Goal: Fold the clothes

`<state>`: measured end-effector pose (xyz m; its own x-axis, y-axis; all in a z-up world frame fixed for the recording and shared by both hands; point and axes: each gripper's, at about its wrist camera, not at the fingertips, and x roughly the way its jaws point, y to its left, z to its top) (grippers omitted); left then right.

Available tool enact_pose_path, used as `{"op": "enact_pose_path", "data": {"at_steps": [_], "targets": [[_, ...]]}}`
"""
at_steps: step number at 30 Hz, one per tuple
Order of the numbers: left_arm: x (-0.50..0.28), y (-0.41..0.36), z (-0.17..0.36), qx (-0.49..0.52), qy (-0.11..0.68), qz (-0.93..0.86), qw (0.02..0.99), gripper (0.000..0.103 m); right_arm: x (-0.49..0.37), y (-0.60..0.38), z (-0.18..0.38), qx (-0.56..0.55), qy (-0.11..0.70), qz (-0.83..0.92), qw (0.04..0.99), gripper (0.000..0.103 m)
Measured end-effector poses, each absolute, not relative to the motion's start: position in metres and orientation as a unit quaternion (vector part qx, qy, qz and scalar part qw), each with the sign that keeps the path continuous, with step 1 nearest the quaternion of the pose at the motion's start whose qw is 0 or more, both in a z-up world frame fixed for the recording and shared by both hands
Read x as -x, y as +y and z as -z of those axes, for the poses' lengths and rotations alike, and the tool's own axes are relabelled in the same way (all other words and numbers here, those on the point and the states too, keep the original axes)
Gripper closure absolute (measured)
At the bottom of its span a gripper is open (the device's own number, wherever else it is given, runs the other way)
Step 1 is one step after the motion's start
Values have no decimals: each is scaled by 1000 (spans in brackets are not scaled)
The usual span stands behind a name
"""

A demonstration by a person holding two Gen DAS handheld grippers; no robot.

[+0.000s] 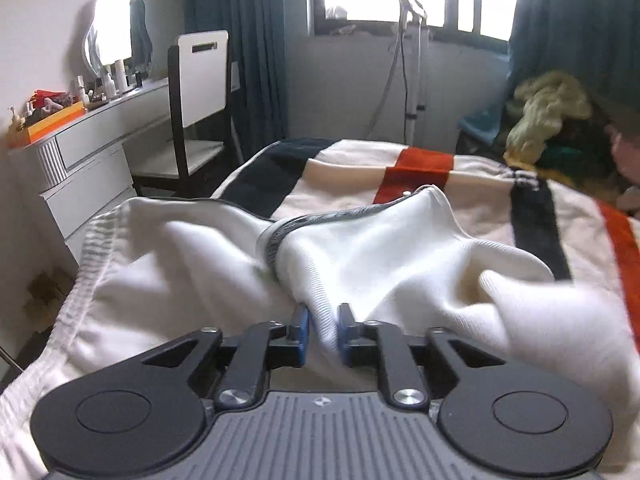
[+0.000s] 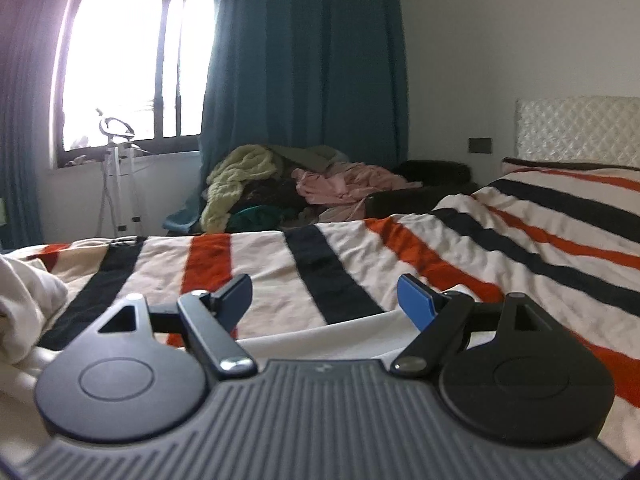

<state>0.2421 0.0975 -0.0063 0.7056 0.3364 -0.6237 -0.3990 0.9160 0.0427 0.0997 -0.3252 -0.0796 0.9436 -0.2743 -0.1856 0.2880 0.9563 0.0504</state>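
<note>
A white garment (image 1: 380,264) with a grey-trimmed neckline (image 1: 280,232) and a ribbed hem (image 1: 96,240) lies crumpled on a bed cover (image 1: 424,168) striped in cream, black and orange. My left gripper (image 1: 323,320) is shut on a tented fold of the white cloth, which fills the narrow gap between its blue pads (image 1: 303,326). In the right wrist view my right gripper (image 2: 324,292) stands wide open over the striped cover (image 2: 272,280), with nothing between its fingers. A corner of the white garment (image 2: 24,292) shows at that view's left edge.
A white dressing table (image 1: 92,136) with bottles and a mirror stands to the left, with a chair (image 1: 196,112) beside it. A garment steamer (image 1: 412,60) is below the window. A heap of clothes (image 2: 280,184) lies beyond the bed. The headboard (image 2: 576,132) is far right.
</note>
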Motion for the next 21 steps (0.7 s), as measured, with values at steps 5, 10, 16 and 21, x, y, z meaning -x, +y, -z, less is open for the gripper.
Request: {"op": "enact_pose_path", "data": {"at_steps": [5, 10, 16, 21], "targets": [[-188, 74, -16, 26, 288, -164, 943, 45, -97, -316, 77, -33, 85, 114, 989, 22], [-135, 18, -41, 16, 239, -107, 965, 16, -93, -308, 78, -43, 100, 54, 993, 22], [-94, -36, -52, 14, 212, -47, 976, 12, -81, -278, 79, 23, 81, 9, 996, 22], [-80, -43, -44, 13, 206, -34, 978, 4, -79, -258, 87, 58, 85, -25, 994, 22]]}}
